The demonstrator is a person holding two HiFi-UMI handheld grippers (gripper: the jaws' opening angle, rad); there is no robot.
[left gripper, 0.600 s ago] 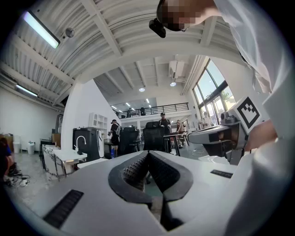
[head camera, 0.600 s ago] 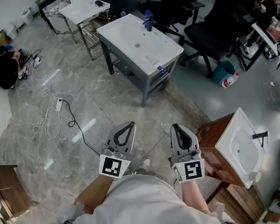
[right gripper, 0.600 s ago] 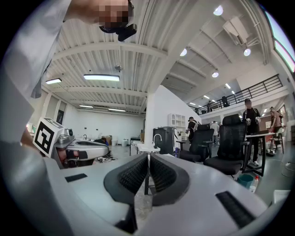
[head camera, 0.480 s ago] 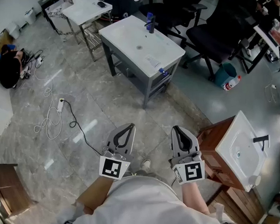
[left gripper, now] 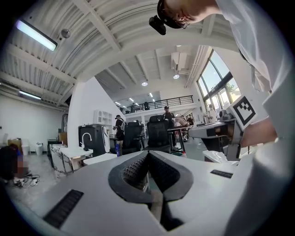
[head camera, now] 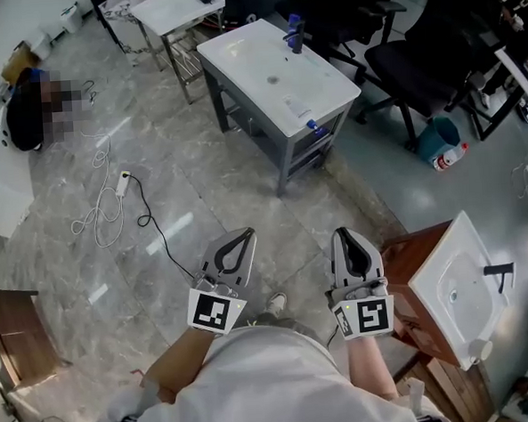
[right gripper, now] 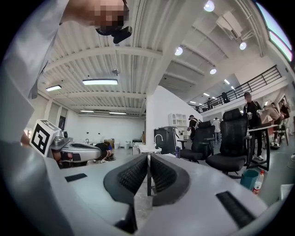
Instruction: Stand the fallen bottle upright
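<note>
The bottle [head camera: 309,124] lies on its side at the near right edge of the far white surface [head camera: 255,68], well apart from me. My left gripper [head camera: 247,234] and right gripper [head camera: 342,235] hang over the floor [head camera: 200,192], both closed and empty.

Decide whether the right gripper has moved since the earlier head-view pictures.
No. The right gripper keeps its place just left of the wooden sink cabinet; both drift slightly right together, so only the view shifted.

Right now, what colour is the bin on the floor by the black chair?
The bin is teal, a blue-green. It shows best in the head view.
</note>
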